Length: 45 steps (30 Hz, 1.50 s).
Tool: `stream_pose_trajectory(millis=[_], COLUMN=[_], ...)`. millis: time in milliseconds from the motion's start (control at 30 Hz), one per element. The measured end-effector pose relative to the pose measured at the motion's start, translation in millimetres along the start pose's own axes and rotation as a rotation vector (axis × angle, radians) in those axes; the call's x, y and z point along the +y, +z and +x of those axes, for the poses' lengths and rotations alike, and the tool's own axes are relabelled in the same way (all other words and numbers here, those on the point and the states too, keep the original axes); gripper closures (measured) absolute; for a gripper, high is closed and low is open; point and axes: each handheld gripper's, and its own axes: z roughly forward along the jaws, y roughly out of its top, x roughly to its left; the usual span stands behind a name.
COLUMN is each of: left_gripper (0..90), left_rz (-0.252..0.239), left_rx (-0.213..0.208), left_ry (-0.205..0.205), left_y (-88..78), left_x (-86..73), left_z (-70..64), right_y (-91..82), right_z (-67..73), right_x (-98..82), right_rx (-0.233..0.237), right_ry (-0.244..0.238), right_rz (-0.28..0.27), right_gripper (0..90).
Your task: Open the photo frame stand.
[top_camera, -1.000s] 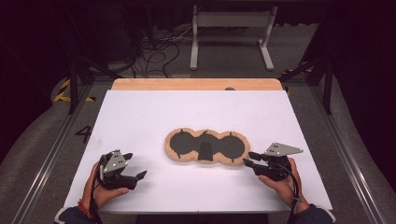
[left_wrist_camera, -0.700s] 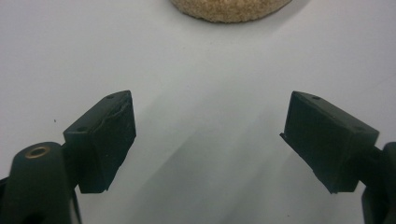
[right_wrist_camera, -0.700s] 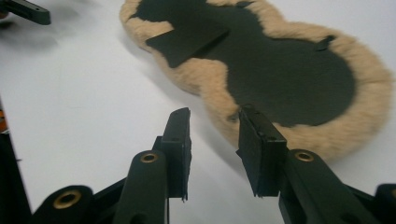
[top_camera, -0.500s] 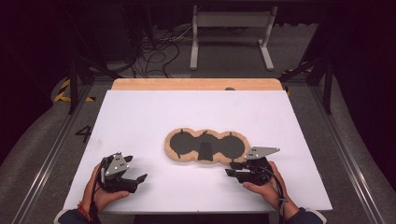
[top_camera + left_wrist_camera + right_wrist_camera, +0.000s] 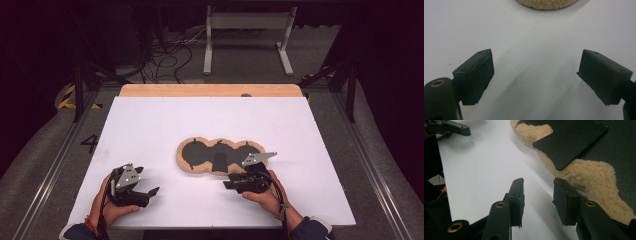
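Fleece pad (image 5: 218, 156), tan w/ black lobed top, lies flat; right tool (image 5: 229, 184) part-open, empty.

The right tool (image 5: 537, 202) rises from the bottom edge, its two black jaws standing apart with bare white surface (image 5: 481, 170) showing through the gap and nothing between them; they have just been opening a little. The right-hand jaw sits just beside the tan fleecy edge of a padded mat (image 5: 596, 180), close enough that contact cannot be told. The mat runs from the top of the frame down the right side, its inner area dark. A flat black panel (image 5: 571, 140) with rounded corners lies on it, one corner reaching over the fleece. At the top left, the other tool (image 5: 451, 127) lies over the surface.
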Motion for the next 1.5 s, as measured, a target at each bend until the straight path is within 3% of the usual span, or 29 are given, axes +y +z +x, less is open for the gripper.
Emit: stream_pose_trajectory(millis=[100,333,433,500,667,800,933,1033,1233,1300,1400,1500], left_gripper=[13.5,14.1,14.1,14.0,13.8,13.5,13.3,13.0,13.1,13.3,13.5,13.0], left_rz=[0.002,0.005,0.006,0.003,0.008,0.011,0.01,0.009,-0.01,-0.026,-0.033,-0.03], left_rx=[0.0,0.003,0.004,-0.003,-0.022,-0.037,-0.045,-0.051,-0.044,-0.069,-0.085,-0.131], left_ry=[0.002,-0.013,-0.023,-0.032,-0.026,-0.025,-0.037,-0.038,-0.057,-0.094,-0.111,-0.144], left_y=[0.4,1.7,2.4,4.1,10.2,14.1,18.2,21.1,24.2,27.3,32.6,47.4], left_x=[0.5,1.4,1.9,3.2,9.1,12.9,17.9,21.8,34.1,40.3,45.6,56.2], left_z=[-0.3,-0.5,0.6,0.6,-2.8,-4.4,-1.5,2.2,17.7,26.7,32.7,38.6], right_y=[3.3,7.2,5.6,5.2,5.5,5.9,5.7,6.8,13.4,15.2,17.0,18.8], right_z=[-4.1,-14.3,-19.4,-22.0,-29.5,-33.5,-33.7,-34.5,-35.8,-36.3,-37.3,-38.4], right_x=[3.0,5.4,4.7,5.4,8.8,8.1,9.9,10.0,10.5,11.3,11.5,12.3], right_rx=[0.01,0.098,0.132,0.171,0.212,0.23,0.219,0.199,0.21,0.219,0.225,0.228], right_ry=[0.049,0.165,0.246,0.338,0.456,0.511,0.577,0.605,0.627,0.632,0.646,0.638], right_rz=[-0.015,-0.051,-0.077,-0.08,-0.11,-0.125,-0.141,-0.156,-0.188,-0.194,-0.202,-0.197], right_gripper=[57.5,55.2,52.8,50.5,53.0,54.9,56.6,63.2,63.7,62.7,60.8,60.7])
